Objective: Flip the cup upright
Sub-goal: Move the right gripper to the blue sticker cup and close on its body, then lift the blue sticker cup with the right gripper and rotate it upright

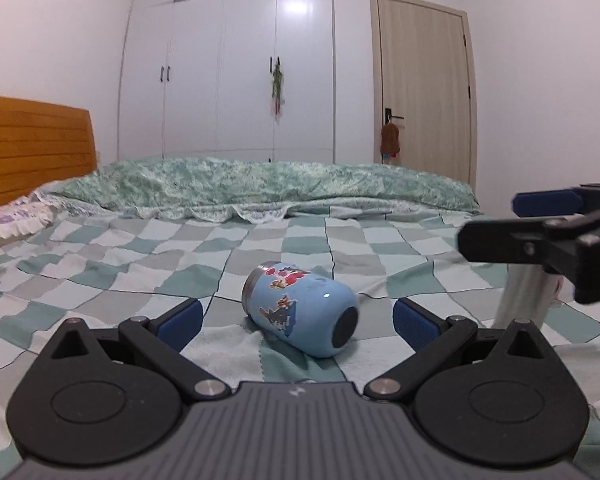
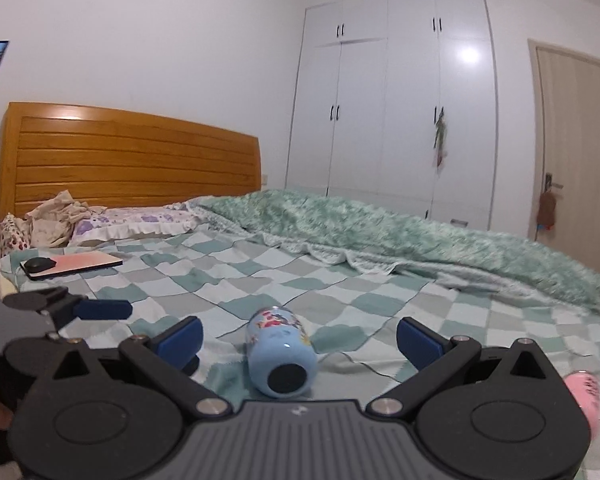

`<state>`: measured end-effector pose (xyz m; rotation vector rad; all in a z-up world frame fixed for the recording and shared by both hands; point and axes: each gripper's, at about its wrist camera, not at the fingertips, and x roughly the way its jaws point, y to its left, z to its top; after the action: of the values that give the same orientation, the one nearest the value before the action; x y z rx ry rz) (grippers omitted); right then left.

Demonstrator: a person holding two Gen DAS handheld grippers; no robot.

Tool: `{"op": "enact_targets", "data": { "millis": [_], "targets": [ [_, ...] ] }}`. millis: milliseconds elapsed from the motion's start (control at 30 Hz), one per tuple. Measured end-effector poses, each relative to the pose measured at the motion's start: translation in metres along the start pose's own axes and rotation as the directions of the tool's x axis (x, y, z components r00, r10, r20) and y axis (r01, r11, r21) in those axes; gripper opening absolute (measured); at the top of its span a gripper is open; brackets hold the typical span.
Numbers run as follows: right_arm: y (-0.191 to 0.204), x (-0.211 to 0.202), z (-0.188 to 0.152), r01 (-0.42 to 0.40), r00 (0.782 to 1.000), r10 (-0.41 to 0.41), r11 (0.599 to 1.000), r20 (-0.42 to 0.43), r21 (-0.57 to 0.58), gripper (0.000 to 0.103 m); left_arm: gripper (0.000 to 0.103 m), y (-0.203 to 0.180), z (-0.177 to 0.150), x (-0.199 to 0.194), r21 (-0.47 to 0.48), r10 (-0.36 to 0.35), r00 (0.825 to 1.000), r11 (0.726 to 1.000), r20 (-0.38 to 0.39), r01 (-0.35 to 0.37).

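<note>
While blue cartoon-sticker cup (image 1: 300, 313) lies on side mid-bed, dark base toward us, steel rim toward far edge, task not begun: we must grip, tip upright. Left gripper (image 1: 296, 320) spread wide, empty, cup ahead between fingers, untouched. Right gripper (image 2: 298, 340) likewise spread, empty. Surface: soft teal-checked blanket (image 1: 100, 256); rumpled green quilt along far edge, wooden headboard, white wardrobe, door beyond.

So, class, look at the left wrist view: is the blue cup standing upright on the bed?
No. The blue cup lies on its side on the checked bedspread, its dark base facing the camera.
</note>
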<state>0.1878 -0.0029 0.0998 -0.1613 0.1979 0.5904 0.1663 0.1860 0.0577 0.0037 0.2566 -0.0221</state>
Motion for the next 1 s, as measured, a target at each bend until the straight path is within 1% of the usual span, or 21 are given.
{"op": "enact_targets", "data": {
  "millis": [133, 333, 433, 500, 633, 800, 900, 933, 1000],
  "targets": [
    [0.003, 0.044, 0.011, -0.012, 0.998, 0.012, 1.0, -0.056, 0.006, 0.103, 0.103, 0.013, 0.003, 0.022, 0.021, 0.015, 1.0, 1.0, -0.01, -0.015],
    [0.003, 0.103, 0.02, -0.021, 0.99, 0.027, 0.999, -0.141, 0.043, 0.103, 0.103, 0.033, 0.005, 0.055, 0.016, 0.024, 0.998, 1.0, -0.061, -0.023],
    [0.006, 0.127, 0.02, -0.018, 0.983, 0.024, 0.999, -0.185, 0.035, 0.103, 0.103, 0.044, 0.005, 0.072, -0.009, 0.026, 0.996, 1.0, -0.088, -0.027],
    [0.007, 0.143, 0.018, -0.016, 0.975, 0.02, 1.0, -0.221, 0.02, 0.103, 0.103, 0.053, 0.005, 0.083, -0.037, 0.038, 0.993, 0.998, -0.113, -0.042],
    [0.006, 0.178, 0.012, -0.017, 0.951, 0.022, 1.0, -0.308, 0.017, 0.103, 0.103, 0.069, 0.004, 0.098, -0.074, 0.055, 0.988, 0.995, -0.144, -0.067],
    [0.003, 0.215, 0.007, -0.019, 0.921, 0.026, 1.0, -0.39, 0.023, 0.101, 0.103, 0.083, -0.002, 0.117, -0.086, 0.114, 0.969, 0.987, -0.22, -0.136],
    [0.0, 0.234, 0.002, -0.027, 0.899, 0.044, 0.999, -0.435, 0.045, 0.097, 0.103, 0.087, -0.005, 0.123, -0.081, 0.128, 0.961, 0.985, -0.245, -0.152],
    [-0.003, 0.241, 0.001, -0.035, 0.89, 0.06, 0.997, -0.452, 0.064, 0.094, 0.103, 0.088, -0.006, 0.125, -0.08, 0.134, 0.959, 0.984, -0.252, -0.159],
    [-0.004, 0.25, -0.001, -0.048, 0.877, 0.085, 0.995, -0.472, 0.09, 0.093, 0.103, 0.089, -0.008, 0.127, -0.077, 0.138, 0.955, 0.984, -0.263, -0.163]
  ]
}}
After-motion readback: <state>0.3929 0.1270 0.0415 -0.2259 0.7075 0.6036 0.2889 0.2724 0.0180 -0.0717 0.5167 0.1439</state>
